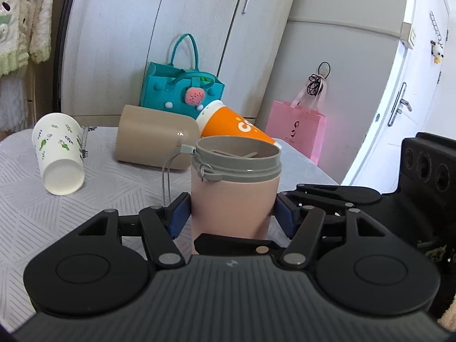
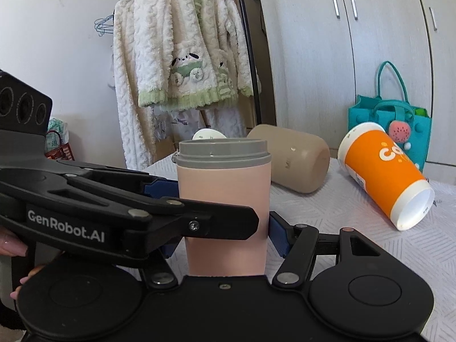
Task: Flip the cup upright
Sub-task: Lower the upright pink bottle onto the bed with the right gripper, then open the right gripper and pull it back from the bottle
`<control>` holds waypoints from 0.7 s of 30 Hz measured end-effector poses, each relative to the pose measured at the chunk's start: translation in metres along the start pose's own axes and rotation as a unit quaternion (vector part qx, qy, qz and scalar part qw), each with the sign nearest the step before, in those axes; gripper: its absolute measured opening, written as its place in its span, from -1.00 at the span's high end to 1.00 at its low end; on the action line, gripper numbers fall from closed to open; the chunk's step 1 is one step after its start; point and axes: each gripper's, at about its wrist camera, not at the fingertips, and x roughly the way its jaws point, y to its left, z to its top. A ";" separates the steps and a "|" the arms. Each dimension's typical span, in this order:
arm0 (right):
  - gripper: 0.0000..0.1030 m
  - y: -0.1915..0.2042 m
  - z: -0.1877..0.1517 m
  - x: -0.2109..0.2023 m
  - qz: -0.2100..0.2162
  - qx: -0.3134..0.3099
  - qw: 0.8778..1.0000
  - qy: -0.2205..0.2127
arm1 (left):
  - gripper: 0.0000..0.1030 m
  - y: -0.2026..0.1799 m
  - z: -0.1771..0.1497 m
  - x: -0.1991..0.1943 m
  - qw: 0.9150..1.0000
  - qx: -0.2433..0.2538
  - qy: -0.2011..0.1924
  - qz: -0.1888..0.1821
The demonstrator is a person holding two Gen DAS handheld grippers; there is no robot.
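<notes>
Left wrist view: pink cup stands upright on the worktop, grey rim up, mouth open. Left gripper has its blue pads against both sides of the cup's lower body, so its jaws are clamped on it. Grey strap loop hangs off the rim collar on the left. Behind the cup: beige tumbler on its side, orange paper cup on its side just behind it, white leaf-print cup on its side further left. Teal felt bag and pink gift bag sit beyond the worktop, against the wardrobe.

Right wrist view: same pink cup upright, centred between the right gripper fingers. Right blue pad sits just at the cup wall; the left gripper's arm crosses in front and hides the other pad, so cannot tell whether the right jaws actually grip or only bracket it. Beige tumbler and orange paper cup lie on their sides to the right.
</notes>
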 end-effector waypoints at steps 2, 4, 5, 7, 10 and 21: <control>-0.39 -0.003 -0.001 -0.003 0.006 0.009 1.000 0.002 | -0.24 0.000 0.000 0.000 1.000 -0.005 0.003 -0.004; -0.49 -0.003 -0.002 -0.005 0.005 0.011 1.000 -0.001 | -0.34 0.000 0.000 0.000 1.000 -0.010 0.005 -0.005; -0.51 -0.002 -0.002 -0.006 0.002 0.010 1.000 -0.002 | -0.36 -0.001 -0.001 -0.001 1.000 -0.010 0.006 -0.006; -0.52 -0.001 -0.003 -0.008 0.001 0.005 1.000 -0.005 | -0.46 -0.004 -0.002 -0.003 1.000 -0.004 0.004 -0.007; -0.59 0.004 -0.004 -0.012 0.003 -0.008 1.000 -0.005 | -0.50 -0.007 -0.003 -0.007 1.000 0.002 0.002 -0.005; -0.66 0.015 -0.009 -0.027 -0.017 -0.018 1.000 -0.016 | -0.69 -0.005 -0.005 -0.025 0.999 -0.036 0.012 0.010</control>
